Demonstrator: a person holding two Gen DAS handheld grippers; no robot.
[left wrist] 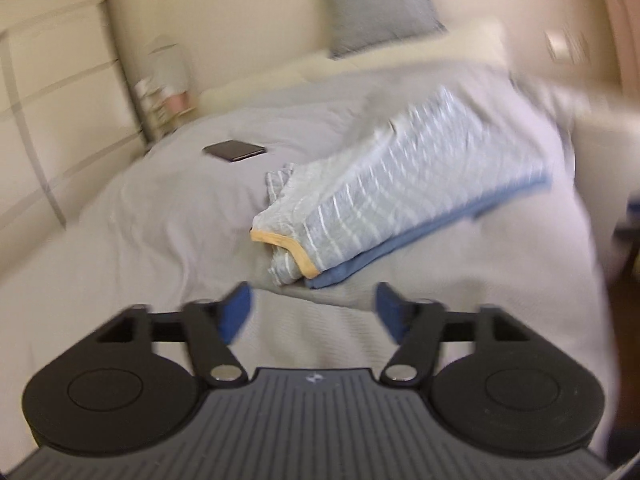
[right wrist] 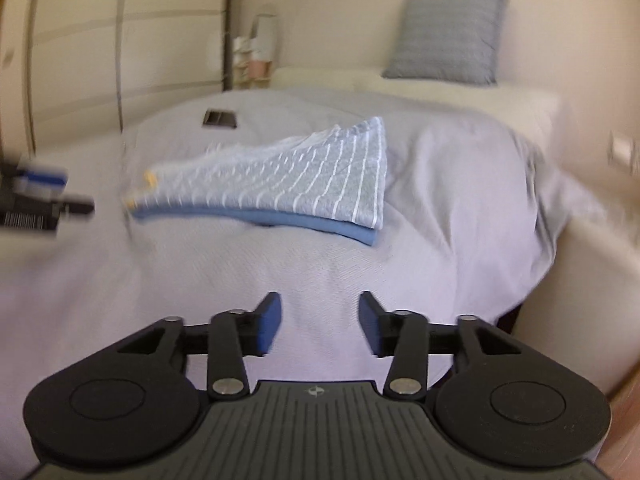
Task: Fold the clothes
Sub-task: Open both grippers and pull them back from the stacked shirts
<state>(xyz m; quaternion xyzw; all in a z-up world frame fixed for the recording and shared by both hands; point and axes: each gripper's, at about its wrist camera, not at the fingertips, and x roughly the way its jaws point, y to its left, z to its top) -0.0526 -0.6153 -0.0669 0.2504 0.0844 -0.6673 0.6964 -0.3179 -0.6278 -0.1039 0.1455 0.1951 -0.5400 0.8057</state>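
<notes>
**Striped garment folded on the blue one, both tools empty**

Plainly, the grey striped garment (left wrist: 404, 184) lies folded on the bed (left wrist: 132, 216), stacked on a folded blue garment (left wrist: 360, 266) whose edge shows beneath it along the near side. At the end nearest the left tool (left wrist: 314, 312) the stripes bunch up: a yellow-trimmed edge (left wrist: 288, 248) curls over a rumpled lump of cloth, so that corner is not flat. From the right wrist view the same stack (right wrist: 288, 184) looks tidier, its right-hand edge square over the blue layer (right wrist: 320, 228).

The left tool hovers just short of the bunched corner, its blue pads well apart and nothing between them. The right tool (right wrist: 320, 326) hangs further back over the bedspread, likewise spread wide and holding nothing. Both views are smeared by motion, so fine creases cannot be read.

The scene fits two stages: a fold just laid down with the tools pulling off, or a stack about to be neatened. If the loose corner is to be dressed, I would judge it best to pinch only the top striped layer at the yellow trim, keep the pads shallow so the blue piece underneath is not dragged, and draw the cloth outward, low and flat along the bed. A dark phone (left wrist: 234, 150) lies beyond the stack, clear of it.
</notes>
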